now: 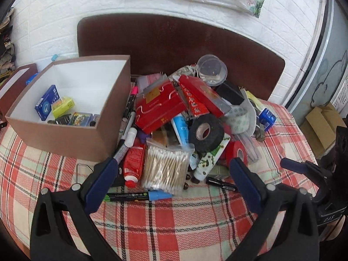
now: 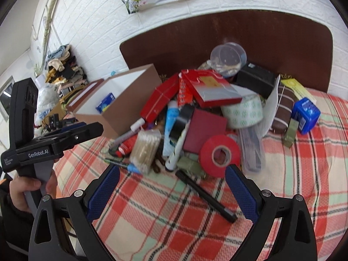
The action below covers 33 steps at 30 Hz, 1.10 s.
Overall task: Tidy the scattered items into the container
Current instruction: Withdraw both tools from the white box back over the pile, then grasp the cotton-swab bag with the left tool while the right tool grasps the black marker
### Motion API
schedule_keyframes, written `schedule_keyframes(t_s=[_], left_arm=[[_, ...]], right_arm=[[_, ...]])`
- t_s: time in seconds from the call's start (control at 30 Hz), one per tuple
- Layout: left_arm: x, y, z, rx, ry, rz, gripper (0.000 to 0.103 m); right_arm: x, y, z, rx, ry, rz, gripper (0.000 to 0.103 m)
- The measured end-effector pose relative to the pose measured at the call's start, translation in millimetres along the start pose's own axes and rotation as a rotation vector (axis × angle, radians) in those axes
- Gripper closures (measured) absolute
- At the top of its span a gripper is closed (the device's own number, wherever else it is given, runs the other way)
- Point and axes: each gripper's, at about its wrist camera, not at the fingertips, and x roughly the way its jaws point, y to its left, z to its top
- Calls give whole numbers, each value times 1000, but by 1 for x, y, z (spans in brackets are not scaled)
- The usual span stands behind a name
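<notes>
Ahead of left gripper (image 1: 174,180): bag of cotton swabs (image 1: 166,169) lying just beyond the spread fingers, jaws wide apart, holding nothing.
Left of left gripper: brown box (image 1: 71,134) sitting open on the plaid cloth (image 1: 163,224); blue carton (image 1: 46,102), yellow-green carton (image 1: 63,106) and a few small packs lying inside.
Just under left gripper: blue-capped marker (image 1: 139,196) lying across between the fingers.
Pile beyond left gripper: red gift boxes (image 1: 159,108), black tape roll (image 1: 205,132), red tube (image 1: 133,164), clear round tub (image 1: 212,69) at the far end, all heaped and touching.
Ahead of right gripper (image 2: 171,192): black pen (image 2: 205,195) lying slantwise between the open fingers, not gripped; gripper is empty.
Just beyond right gripper's right finger: red tape roll (image 2: 219,154) leaning on the heap.
Far right of right gripper: blue square box (image 2: 305,115) sitting apart on the cloth.
Far left of right gripper: brown box standing beside the heap, person's hand (image 2: 26,192) holding the other gripper's handle.
Behind everything: dark wooden headboard (image 1: 174,43) against white brick wall.
</notes>
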Motion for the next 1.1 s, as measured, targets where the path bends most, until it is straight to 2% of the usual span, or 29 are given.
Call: schedule_keyframes(t_s=[0.33,0.7,1.1], left_arm=[[45,0,-25,0,117,35,1],[87,2,-29,9,194,76,1],[107,-4,-27,70,181,130,1]], right_arm=[[19,-16,-21,39,39,44,5],[47,-30,-29,59,97,74,5],[67,-36,-36,26,147,42,5]])
